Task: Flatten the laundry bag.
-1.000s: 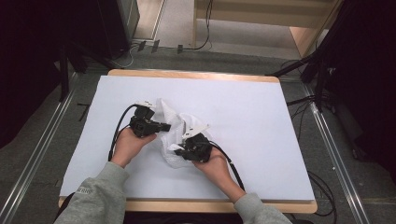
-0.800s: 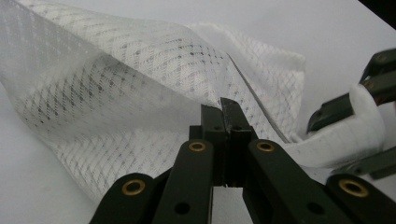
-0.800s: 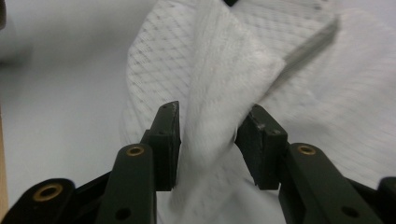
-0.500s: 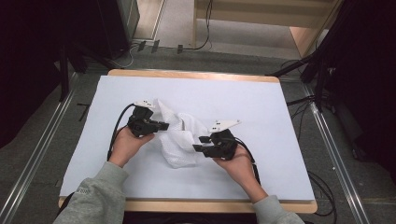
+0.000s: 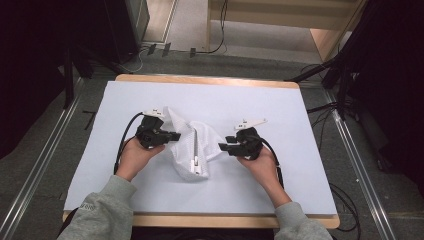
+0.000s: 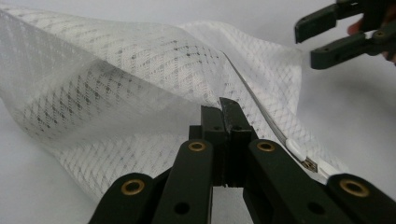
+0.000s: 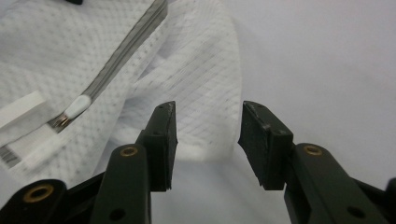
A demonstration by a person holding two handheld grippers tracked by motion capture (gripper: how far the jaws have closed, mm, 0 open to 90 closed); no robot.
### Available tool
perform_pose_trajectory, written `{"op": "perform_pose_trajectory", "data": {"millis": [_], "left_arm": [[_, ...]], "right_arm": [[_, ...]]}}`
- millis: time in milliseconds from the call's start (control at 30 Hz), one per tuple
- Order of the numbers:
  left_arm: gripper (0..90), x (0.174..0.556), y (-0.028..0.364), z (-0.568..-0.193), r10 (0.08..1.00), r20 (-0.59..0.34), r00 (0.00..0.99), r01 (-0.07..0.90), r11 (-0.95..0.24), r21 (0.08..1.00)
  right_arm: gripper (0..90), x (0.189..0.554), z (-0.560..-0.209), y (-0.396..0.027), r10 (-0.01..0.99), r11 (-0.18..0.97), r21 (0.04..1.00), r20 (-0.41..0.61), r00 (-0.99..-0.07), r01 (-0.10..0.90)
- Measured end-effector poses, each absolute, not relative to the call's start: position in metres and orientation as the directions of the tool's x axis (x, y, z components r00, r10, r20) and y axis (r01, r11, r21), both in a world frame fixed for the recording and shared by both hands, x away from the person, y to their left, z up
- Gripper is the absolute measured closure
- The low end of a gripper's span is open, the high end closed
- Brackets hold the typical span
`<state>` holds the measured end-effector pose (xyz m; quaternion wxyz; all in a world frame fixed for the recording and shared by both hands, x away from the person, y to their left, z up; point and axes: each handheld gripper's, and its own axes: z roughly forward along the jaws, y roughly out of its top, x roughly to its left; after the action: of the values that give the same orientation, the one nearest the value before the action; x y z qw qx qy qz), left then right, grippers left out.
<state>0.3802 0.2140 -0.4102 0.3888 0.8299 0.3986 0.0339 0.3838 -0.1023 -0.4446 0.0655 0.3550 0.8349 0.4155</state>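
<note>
In the high view, a white mesh laundry bag [image 5: 192, 147] lies crumpled on the white table cover [image 5: 280, 115], between the two grippers. The left gripper [image 5: 176, 135] has its tips at the bag's left edge, clamped on the mesh. The right gripper [image 5: 223, 147] sits just clear of the bag's right edge, its jaws parted and having just been opening, with nothing between them.

In the left gripper view, the jaws are pressed together on a fold of the mesh laundry bag [image 6: 140, 88], which rises to the left of the fingertips. The bag's zipper [image 6: 261, 114] runs past their right side, ending in a white pull [image 6: 299, 150]. The right gripper [image 6: 306, 39] hovers beyond the bag's far edge, spread apart.

In the right gripper view, the fingers [image 7: 161, 140] stand released over bare table cover, with the bag's corner [image 7: 205, 116] just beyond the tips. The zipper pull [image 7: 77, 106] lies well to the left of them.
</note>
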Motion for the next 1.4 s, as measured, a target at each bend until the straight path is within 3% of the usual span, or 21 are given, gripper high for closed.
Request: {"op": "perform_pose_trajectory", "data": {"millis": [200,500,600,733,767,900,1400], "left_arm": [[90.0,0.373,0.213,-0.411,0.688,-0.244,0.684,0.630,-0.387,0.673],[90.0,0.364,0.218,-0.413,0.694,-0.245,0.677,0.629,-0.373,0.682],[90.0,0.361,0.222,-0.413,0.699,-0.252,0.669,0.635,-0.361,0.683],[90.0,0.357,0.225,-0.412,0.704,-0.252,0.664,0.635,-0.352,0.688],[90.0,0.356,0.226,-0.412,0.706,-0.250,0.662,0.636,-0.353,0.687],[90.0,0.354,0.228,-0.412,0.709,-0.248,0.661,0.635,-0.352,0.688],[90.0,0.350,0.238,-0.401,0.709,-0.265,0.654,0.626,-0.309,0.716]], "right_arm": [[45.3,0.402,-0.447,-0.091,0.656,0.385,0.742,0.199,-0.728,0.550],[43.7,0.420,-0.465,-0.068,0.654,0.445,0.685,0.190,-0.732,0.576],[48.3,0.422,-0.469,-0.065,0.651,0.451,0.680,0.193,-0.734,0.579],[73.8,0.421,-0.469,-0.063,0.655,0.452,0.677,0.191,-0.731,0.581],[73.8,0.421,-0.469,-0.063,0.655,0.452,0.677,0.191,-0.731,0.581],[89.4,0.420,-0.469,-0.060,0.651,0.474,0.670,0.170,-0.740,0.571],[90.0,0.424,-0.457,-0.076,0.688,0.426,0.677,0.189,-0.701,0.600]]}}
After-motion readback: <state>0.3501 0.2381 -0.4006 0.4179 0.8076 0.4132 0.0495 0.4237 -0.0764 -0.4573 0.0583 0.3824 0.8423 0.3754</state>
